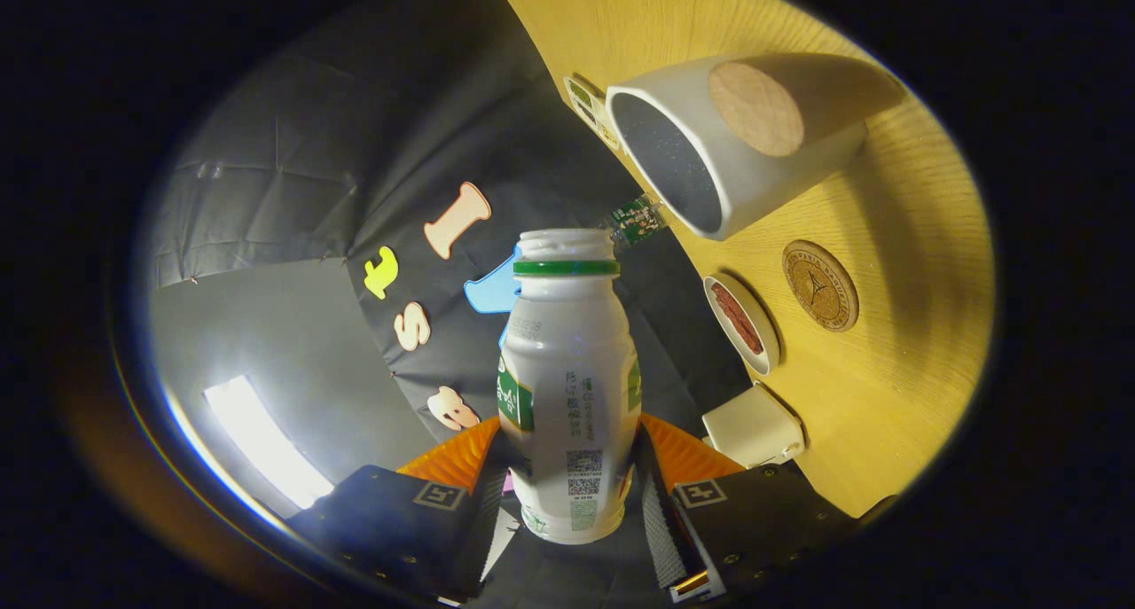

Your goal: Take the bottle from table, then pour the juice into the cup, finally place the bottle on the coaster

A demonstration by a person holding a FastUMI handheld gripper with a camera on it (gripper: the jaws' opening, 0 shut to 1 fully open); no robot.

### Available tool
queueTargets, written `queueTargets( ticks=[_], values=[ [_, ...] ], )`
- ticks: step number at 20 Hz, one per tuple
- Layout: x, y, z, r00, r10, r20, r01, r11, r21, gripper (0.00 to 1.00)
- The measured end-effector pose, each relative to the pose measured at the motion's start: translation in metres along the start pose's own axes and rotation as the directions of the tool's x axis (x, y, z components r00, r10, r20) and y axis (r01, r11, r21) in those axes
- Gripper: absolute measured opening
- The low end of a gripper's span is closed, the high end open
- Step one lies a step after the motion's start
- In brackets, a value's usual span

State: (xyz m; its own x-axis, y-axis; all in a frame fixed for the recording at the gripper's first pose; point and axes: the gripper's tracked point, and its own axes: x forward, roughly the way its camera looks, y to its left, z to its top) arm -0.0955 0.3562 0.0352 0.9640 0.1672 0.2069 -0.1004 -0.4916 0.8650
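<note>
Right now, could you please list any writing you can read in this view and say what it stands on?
Nothing can be quoted; every text is illegible.
On the bottle, clamped between the fingers of the tool: print and a square code, too small to read.
On the coaster: emblem with ring lettering, too blurred.
On the stickers beside the cup: too small.
On the markers: patterns, no words.

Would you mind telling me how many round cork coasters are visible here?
2: one cork coaster on the table beside the small dish; another cork disc lies by the cup. Others may be hidden.
</note>
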Motion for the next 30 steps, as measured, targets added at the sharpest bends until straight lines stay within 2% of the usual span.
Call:
queueTargets(
  ticks=[30],
  values=[
    [-0.001,0.012,0.014,0.994,0.058,0.093,-0.069,0.99,0.12,0.71]
  ],
)
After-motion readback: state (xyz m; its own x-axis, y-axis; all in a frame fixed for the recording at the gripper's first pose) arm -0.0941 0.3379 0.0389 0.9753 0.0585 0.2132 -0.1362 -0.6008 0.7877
